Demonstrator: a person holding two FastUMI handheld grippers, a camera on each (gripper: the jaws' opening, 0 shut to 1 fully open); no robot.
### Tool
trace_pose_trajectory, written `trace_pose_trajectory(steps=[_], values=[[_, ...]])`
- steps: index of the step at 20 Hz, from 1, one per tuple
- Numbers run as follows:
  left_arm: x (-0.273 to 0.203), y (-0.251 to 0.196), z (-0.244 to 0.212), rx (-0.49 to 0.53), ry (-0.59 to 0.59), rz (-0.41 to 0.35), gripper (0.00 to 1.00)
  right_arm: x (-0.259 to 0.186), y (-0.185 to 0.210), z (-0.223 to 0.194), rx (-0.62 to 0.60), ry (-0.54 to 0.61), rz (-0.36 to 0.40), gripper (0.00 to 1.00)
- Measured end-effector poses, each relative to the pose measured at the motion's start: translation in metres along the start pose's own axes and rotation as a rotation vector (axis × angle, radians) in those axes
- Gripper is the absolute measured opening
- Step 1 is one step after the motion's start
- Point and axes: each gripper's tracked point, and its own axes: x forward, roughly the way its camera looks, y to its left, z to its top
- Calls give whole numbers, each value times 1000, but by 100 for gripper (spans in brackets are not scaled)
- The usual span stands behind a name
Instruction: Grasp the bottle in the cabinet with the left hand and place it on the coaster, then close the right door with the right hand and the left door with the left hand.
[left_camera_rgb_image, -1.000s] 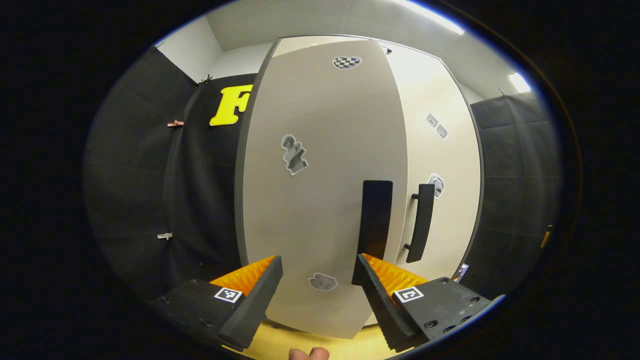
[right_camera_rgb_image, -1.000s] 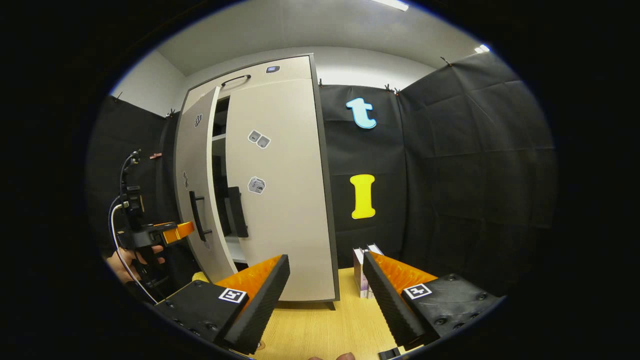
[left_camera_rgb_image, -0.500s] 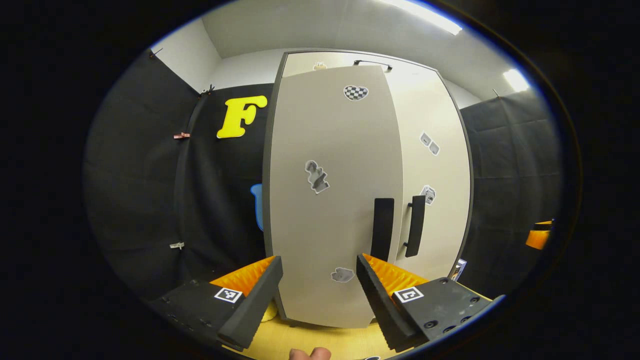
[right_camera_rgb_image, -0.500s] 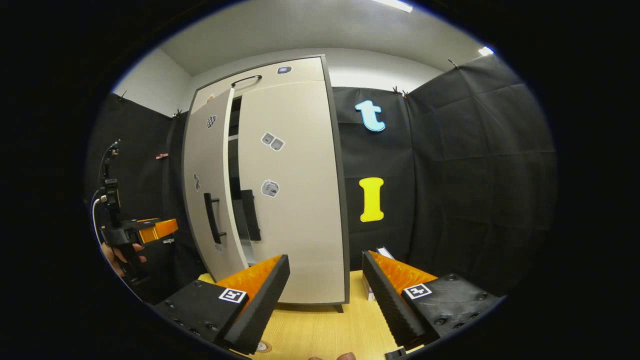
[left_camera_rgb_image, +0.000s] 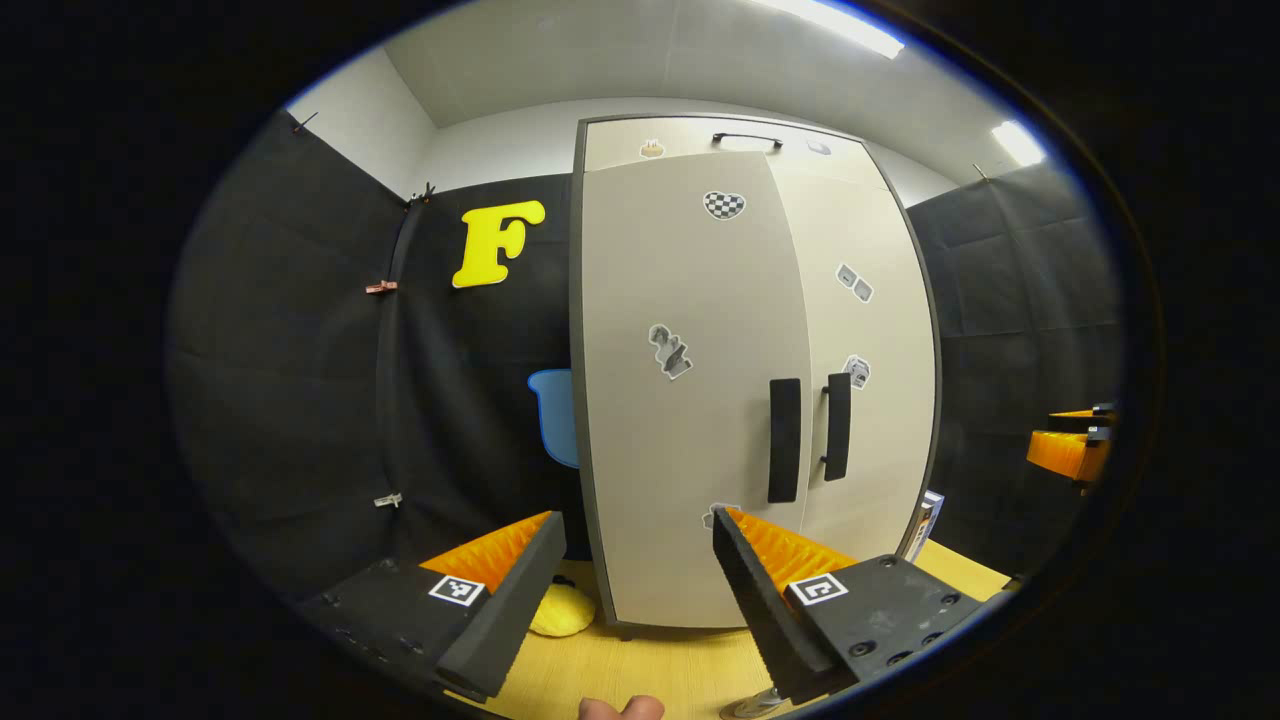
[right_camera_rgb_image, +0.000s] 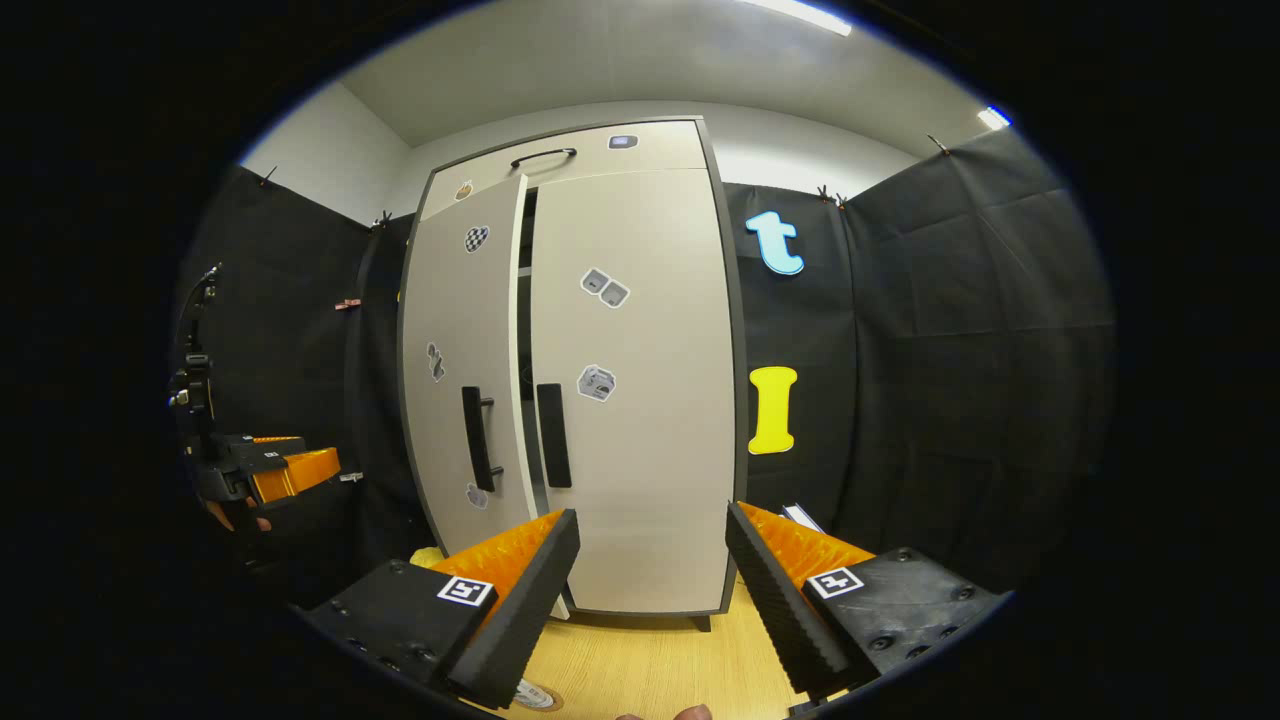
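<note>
The tall pale cabinet (left_camera_rgb_image: 640, 150) stands on the wooden table. In the right gripper view its right door (right_camera_rgb_image: 640, 400) is flush, and the left door (right_camera_rgb_image: 460, 330) stands ajar by a narrow dark slit. In the left gripper view the left door (left_camera_rgb_image: 690, 400) and right door (left_camera_rgb_image: 870, 330) look almost level, their dark handles (left_camera_rgb_image: 785, 440) side by side. My left gripper (left_camera_rgb_image: 640, 580) is open and empty, back from the left door. My right gripper (right_camera_rgb_image: 650, 590) is open and empty in front of the right door. A small round object (right_camera_rgb_image: 530, 693) lies at the table's near edge, too cropped to identify.
A yellow soft object (left_camera_rgb_image: 560, 610) lies at the cabinet's left foot. A white box (right_camera_rgb_image: 800, 517) stands to the cabinet's right. The left gripper (right_camera_rgb_image: 270, 470) and its holding hand show far left; the right gripper (left_camera_rgb_image: 1070, 450) shows far right. Black cloth walls surround the table (right_camera_rgb_image: 660, 660).
The left door has swung inward from wide ajar to almost shut. Both grippers have drawn back from the cabinet, so it looks smaller in each view. Both stay open.
</note>
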Motion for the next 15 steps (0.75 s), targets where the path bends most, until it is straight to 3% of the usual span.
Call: trace_pose_trajectory(steps=[15], values=[[-27, -2, -11, 3, 7, -6, 95, -4, 2, -2, -26, -6, -35, 98]])
